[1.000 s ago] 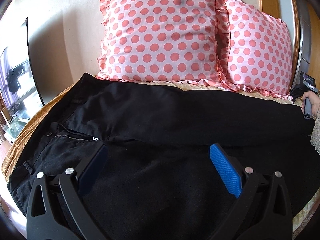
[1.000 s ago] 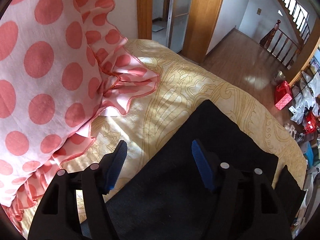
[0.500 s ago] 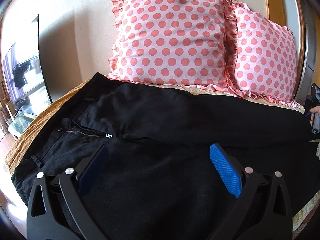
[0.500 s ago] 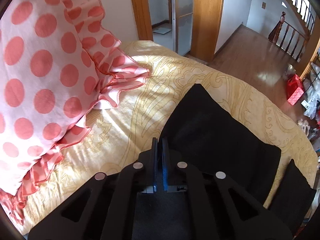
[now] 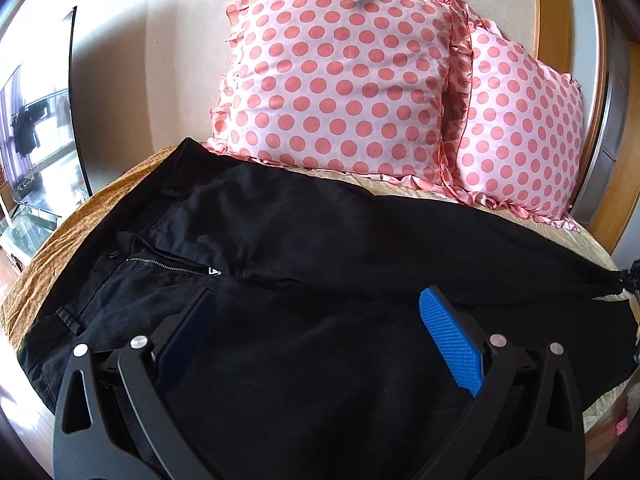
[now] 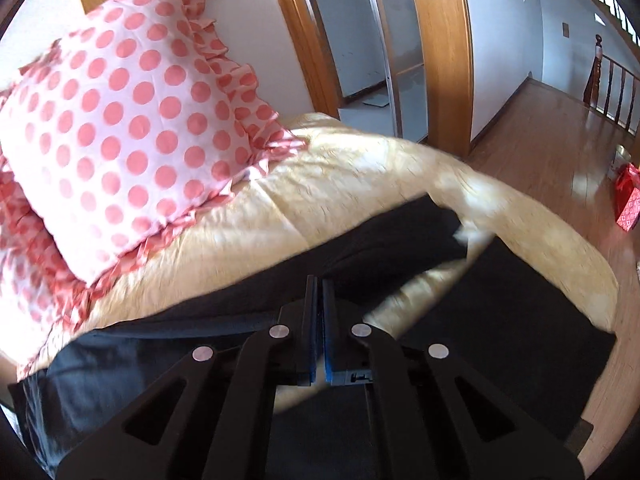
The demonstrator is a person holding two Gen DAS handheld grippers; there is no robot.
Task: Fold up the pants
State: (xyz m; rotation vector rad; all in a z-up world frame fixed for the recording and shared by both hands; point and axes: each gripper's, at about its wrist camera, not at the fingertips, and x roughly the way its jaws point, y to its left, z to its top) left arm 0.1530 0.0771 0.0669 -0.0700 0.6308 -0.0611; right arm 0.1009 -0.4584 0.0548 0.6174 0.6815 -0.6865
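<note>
Black pants lie spread across the bed, their long axis running left to right in the left wrist view, waistband and open zipper at the left, leg ends at the right. A second ago the right gripper stood wide open over a flat leg end; now its fingers are pressed together on the far leg's hem, and that leg is drawn up off the yellow cover, blurred. The left gripper stays spread wide above the thigh area, holding nothing. Two pink dotted pillows stand behind the pants.
</note>
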